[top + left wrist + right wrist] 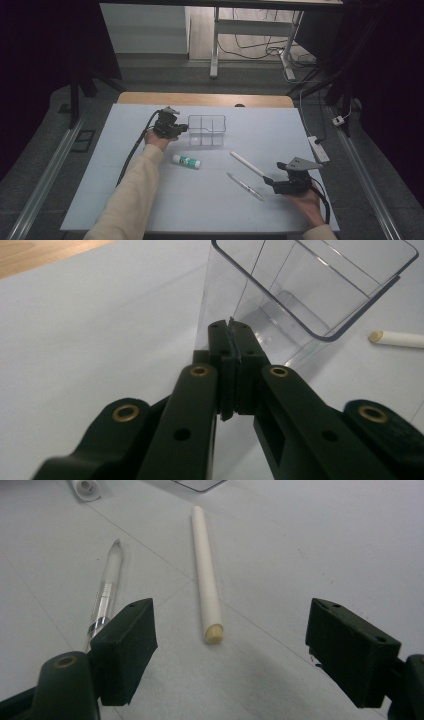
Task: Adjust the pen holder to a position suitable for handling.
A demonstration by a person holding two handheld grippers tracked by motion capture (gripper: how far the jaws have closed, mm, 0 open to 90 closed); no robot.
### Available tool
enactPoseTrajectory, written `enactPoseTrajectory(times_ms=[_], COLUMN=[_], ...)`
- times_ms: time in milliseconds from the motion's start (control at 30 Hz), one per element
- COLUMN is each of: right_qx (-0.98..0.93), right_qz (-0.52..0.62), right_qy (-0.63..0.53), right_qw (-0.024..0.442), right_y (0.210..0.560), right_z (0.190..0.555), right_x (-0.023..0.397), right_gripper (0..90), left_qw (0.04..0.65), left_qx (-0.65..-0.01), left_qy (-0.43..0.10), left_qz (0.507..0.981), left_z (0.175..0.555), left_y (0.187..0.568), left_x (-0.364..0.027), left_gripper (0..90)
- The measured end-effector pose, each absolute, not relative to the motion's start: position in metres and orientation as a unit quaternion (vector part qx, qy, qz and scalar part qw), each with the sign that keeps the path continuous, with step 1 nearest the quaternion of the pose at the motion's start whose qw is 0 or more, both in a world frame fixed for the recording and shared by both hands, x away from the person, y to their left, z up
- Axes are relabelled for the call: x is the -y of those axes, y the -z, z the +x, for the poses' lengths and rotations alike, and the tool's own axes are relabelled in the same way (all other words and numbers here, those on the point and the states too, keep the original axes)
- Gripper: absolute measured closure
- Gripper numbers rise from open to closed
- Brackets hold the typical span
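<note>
**Tongs: L clamped on container wall, R wide open**

L tongs [231, 329] — we saw the jaws pressed together w/ the thin clear wall of the plastic container [320, 285] pinched between the pads; grip sat at the container's left edge, far-centre of the white mat [210, 200]. In the high view the L unit [169, 125] touched that box [207, 130].

R tongs [227, 650] — we found the jaws spread wide, nothing held. A white stick [206, 575] lay on the mat between & just ahead of them, untouched. A clear pen [107, 587] lay beside the stick, near one jaw. A glue stick [186, 161] lay near the L forearm, apart from the container.
</note>
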State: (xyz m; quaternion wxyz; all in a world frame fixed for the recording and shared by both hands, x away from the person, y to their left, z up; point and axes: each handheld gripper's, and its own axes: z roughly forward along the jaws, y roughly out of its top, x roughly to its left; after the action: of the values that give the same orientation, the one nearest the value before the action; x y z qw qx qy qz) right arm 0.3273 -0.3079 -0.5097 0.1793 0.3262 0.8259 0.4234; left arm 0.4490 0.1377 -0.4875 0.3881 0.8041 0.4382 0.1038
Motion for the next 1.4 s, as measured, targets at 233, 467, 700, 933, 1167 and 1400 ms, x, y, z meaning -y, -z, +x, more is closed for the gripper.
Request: enactPoseTrajectory(times_ms=[233, 467, 700, 933, 1167, 1400], right_qx=[-0.827, -0.827, -0.828, -0.827, -0.827, -0.825], right_qz=[0.327, 0.327, 0.325, 0.327, 0.326, 0.327], right_qy=[-0.421, -0.421, -0.423, -0.422, -0.422, -0.425], right_qw=[0.179, 0.178, 0.175, 0.175, 0.178, 0.179], right_y=[0.51, 0.51, 0.511, 0.511, 0.51, 0.509], right_z=[0.327, 0.328, 0.328, 0.329, 0.327, 0.327], right_x=[0.308, 0.307, 0.307, 0.308, 0.308, 0.308], right_gripper=[19.6, 19.6, 19.6, 19.7, 19.6, 19.7], left_qw=[0.388, 0.388, 0.389, 0.39, 0.39, 0.409], left_qx=[-0.435, -0.432, -0.426, -0.423, -0.413, -0.403], left_qy=[-0.102, -0.101, -0.099, -0.094, -0.116, -0.128], left_qz=[0.806, 0.808, 0.81, 0.812, 0.815, 0.809], left_z=[0.452, 0.456, 0.46, 0.461, 0.448, 0.418], left_y=[0.486, 0.487, 0.488, 0.488, 0.48, 0.469], left_x=[-0.132, -0.125, -0.117, -0.114, -0.122, -0.144], left_gripper=[89.1, 89.0, 89.0, 89.0, 89.1, 87.3])
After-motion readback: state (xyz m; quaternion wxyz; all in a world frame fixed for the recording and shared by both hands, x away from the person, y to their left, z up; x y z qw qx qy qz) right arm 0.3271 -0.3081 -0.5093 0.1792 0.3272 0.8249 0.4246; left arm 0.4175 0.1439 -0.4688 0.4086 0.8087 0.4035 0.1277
